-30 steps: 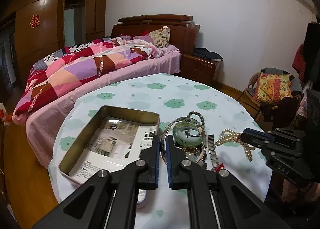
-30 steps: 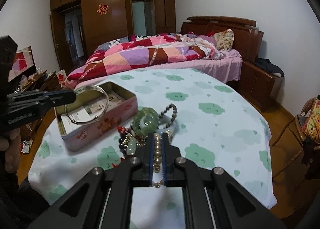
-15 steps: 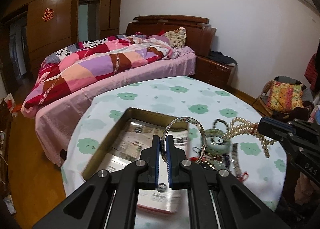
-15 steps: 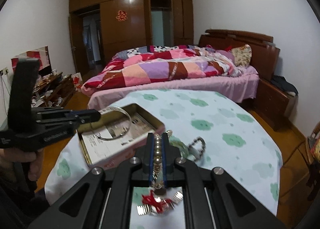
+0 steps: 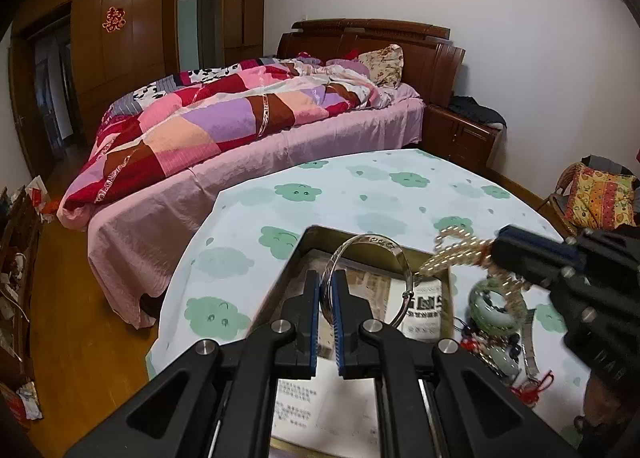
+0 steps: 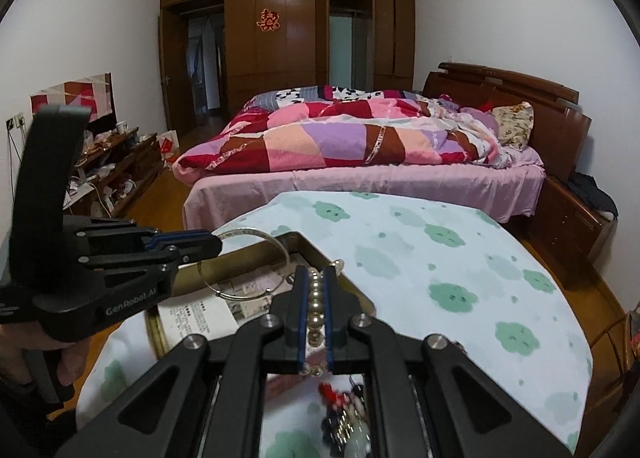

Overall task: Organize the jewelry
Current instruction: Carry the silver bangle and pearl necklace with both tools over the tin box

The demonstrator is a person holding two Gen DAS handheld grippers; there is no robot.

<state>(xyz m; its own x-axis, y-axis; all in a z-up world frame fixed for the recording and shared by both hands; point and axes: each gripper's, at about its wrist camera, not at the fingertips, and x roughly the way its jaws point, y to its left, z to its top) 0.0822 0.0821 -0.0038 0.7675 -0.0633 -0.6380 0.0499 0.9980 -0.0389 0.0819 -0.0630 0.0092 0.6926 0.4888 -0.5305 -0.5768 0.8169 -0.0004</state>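
Left gripper: pinching silver bangle at its near edge, hoop upright over open tin. Right gripper: clamped on pearl strand, loose end swinging at the tin's right rim in left view.

Advice for the drop: bring bangle low and flat over the tin's paper liner before letting go, else likely to roll or clink off the wall. Carry pearls fully inside the rim, lower so the tail pools first, then release; keep the two grippers from crossing.

Count: one bangle, one pearl strand, one tin, two grippers. Left on the cloth: one green jade bangle, tangled heap beside it, number unreadable.
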